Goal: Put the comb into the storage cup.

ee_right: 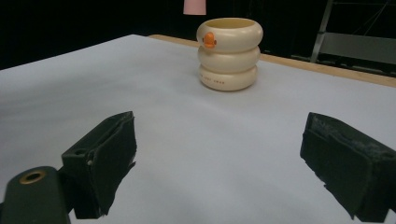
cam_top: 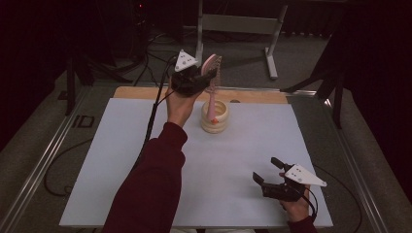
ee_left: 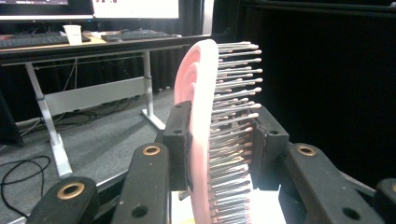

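Note:
A pink hairbrush (cam_top: pixel 212 73) with metal bristles is held upright above a cream ribbed cup (cam_top: pixel 214 116) near the table's far middle. My left gripper (cam_top: pixel 201 75) is shut on the brush head (ee_left: pixel 205 116), its handle end hanging just over the cup's mouth. The cup (ee_right: pixel 229 53) has an orange mark on its side, and the pink handle tip (ee_right: pixel 194 6) hovers above it. My right gripper (cam_top: pixel 269 171) rests open near the front right of the table, nothing between its pads (ee_right: pixel 105 158).
A white sheet (cam_top: pixel 121 160) covers the table, with a wooden strip (cam_top: pixel 141 92) showing at the far edge. Beyond it stand a metal desk frame (cam_top: pixel 238 24) and cables on the floor.

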`<state>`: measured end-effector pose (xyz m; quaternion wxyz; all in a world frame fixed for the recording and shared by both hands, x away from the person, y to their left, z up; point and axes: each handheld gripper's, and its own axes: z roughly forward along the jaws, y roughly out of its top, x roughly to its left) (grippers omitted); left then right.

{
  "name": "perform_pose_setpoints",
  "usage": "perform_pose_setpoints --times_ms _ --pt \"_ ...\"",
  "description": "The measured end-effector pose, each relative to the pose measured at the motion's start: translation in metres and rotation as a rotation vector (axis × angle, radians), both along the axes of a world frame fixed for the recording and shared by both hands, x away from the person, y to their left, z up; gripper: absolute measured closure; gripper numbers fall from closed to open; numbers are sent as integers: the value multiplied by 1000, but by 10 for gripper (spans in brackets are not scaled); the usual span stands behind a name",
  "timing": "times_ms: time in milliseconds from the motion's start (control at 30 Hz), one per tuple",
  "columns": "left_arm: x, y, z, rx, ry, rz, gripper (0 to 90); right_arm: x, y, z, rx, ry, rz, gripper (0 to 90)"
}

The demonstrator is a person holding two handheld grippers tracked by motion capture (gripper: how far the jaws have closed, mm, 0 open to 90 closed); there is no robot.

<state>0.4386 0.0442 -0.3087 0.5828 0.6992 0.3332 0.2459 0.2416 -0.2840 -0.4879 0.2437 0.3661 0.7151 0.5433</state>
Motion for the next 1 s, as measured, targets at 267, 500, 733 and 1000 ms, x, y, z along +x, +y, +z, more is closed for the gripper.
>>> perform_pose_setpoints --times_ms 267,500,733,1000 --pt "5 -6 2 -1 -8 14 657 0 0 0 2 4 -1 103" --pt "9 -8 1 7 -11 20 657 1 -1 0 8 3 -4 103" --pt "15 -10 0 -17 -2 30 657 2 0 -1 9 3 0 103" --pt "23 -15 -3 -22 -2 46 657 3 -2 -1 18 5 -6 104"
